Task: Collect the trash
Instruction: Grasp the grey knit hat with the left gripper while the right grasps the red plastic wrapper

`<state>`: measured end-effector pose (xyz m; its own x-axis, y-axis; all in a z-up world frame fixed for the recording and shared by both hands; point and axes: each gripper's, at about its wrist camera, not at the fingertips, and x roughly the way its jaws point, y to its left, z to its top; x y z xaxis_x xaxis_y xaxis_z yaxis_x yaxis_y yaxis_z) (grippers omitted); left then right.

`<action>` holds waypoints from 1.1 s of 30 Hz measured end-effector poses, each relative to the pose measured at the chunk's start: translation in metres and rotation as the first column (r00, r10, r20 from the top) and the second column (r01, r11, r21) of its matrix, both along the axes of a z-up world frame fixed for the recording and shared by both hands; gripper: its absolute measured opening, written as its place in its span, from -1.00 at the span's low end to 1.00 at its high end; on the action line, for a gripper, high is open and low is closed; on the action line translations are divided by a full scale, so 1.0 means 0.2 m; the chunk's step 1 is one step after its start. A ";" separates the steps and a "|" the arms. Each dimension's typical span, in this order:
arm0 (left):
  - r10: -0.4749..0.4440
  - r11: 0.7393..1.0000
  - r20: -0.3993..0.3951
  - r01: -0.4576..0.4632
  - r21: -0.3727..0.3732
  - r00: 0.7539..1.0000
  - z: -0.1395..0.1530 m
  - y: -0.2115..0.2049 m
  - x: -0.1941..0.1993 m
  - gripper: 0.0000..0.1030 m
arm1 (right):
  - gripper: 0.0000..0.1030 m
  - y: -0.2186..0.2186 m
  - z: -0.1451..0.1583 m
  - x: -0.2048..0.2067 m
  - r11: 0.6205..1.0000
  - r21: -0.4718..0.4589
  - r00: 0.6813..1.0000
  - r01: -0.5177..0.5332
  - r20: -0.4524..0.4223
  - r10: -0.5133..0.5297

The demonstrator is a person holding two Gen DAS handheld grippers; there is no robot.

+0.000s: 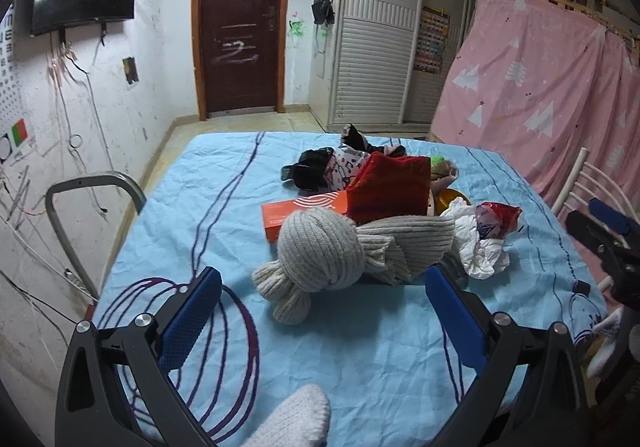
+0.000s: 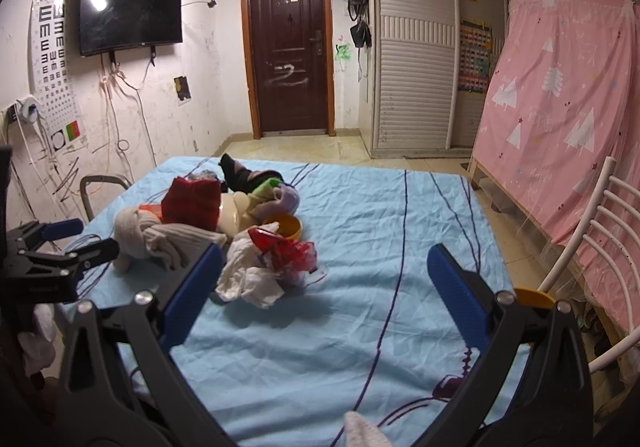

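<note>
On the blue bedsheet-covered table lies a pile. A crumpled white tissue and a red plastic wrapper sit at its right end. An orange box lies under a grey knitted scarf. My left gripper is open, its blue pads on either side of the scarf's near end, not touching it. My right gripper is open just right of the tissue, with its left pad in front of the tissue's edge.
A red cloth, black clothes and a yellow bowl fill the pile's back. A grey chair stands at the table's left and a white chair at its right. A pink curtain hangs beyond.
</note>
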<state>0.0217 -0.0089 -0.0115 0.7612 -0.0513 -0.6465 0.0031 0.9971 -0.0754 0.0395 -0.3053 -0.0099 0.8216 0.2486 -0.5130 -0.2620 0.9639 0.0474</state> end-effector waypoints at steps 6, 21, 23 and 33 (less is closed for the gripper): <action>-0.027 0.998 -0.024 0.025 -0.058 0.999 -0.04 0.04 0.09 0.80 | 0.91 0.03 -0.07 0.12 0.999 0.025 0.997 -0.022 -0.078 0.024; -0.140 0.975 -0.106 0.118 -0.191 0.985 -0.16 0.09 0.25 0.63 | 0.87 0.14 -0.17 0.34 0.981 0.104 0.958 -0.162 -0.220 0.182; -0.137 0.976 -0.116 0.114 -0.188 0.984 -0.18 0.07 0.27 0.33 | 0.60 0.14 -0.18 0.36 0.980 0.104 0.954 -0.170 -0.232 0.191; -0.132 0.977 -0.060 0.119 -0.176 0.989 -0.15 0.04 0.20 -0.16 | -0.44 0.06 -0.20 0.39 0.964 0.210 0.944 -0.163 -0.252 0.214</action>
